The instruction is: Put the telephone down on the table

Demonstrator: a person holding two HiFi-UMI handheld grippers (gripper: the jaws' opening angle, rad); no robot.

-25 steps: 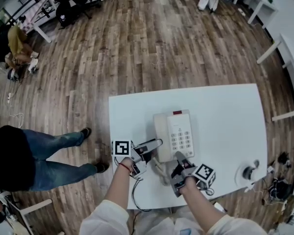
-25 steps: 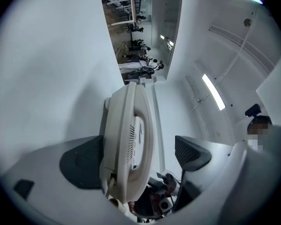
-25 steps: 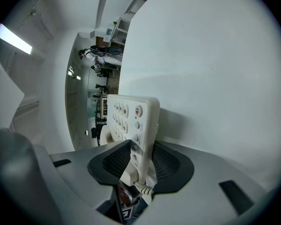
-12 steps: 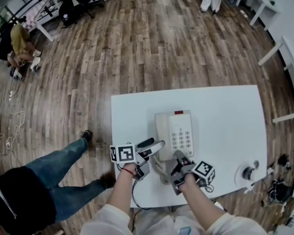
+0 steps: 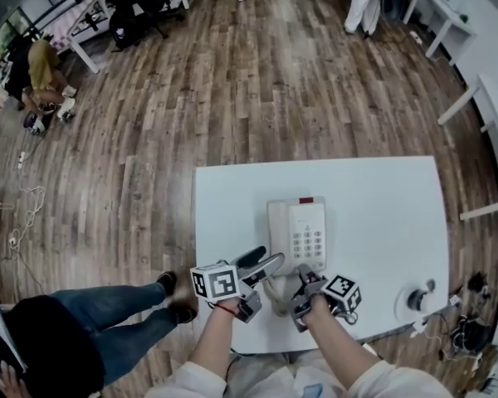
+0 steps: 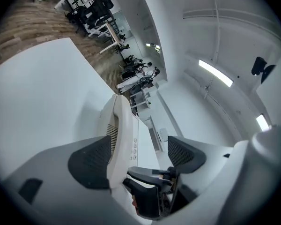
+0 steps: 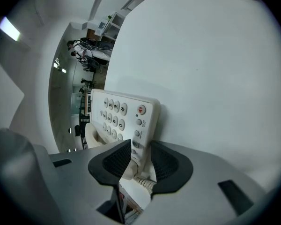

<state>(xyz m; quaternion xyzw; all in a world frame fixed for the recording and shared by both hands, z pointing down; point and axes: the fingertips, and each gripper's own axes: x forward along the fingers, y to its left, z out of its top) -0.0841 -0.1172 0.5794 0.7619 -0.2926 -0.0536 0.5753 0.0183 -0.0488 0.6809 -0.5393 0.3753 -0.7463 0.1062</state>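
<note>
Two fingers (image 7: pixel 113 165) of the right gripper (image 7: pixel 140 149), just closing, pinch the telephone (image 7: pixel 121 116).

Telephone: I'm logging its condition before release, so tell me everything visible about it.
The telephone is cream plastic, keypad up, handset cradled on its left, coiled cord at the near end, lying on the white table. Both grippers' jaws have just been closing: the right gripper pinches its near edge; the left gripper straddles the handset, one pad clear.

Bright even light, fisheye-warped edges, black corners, foreground perhaps soft.
</note>
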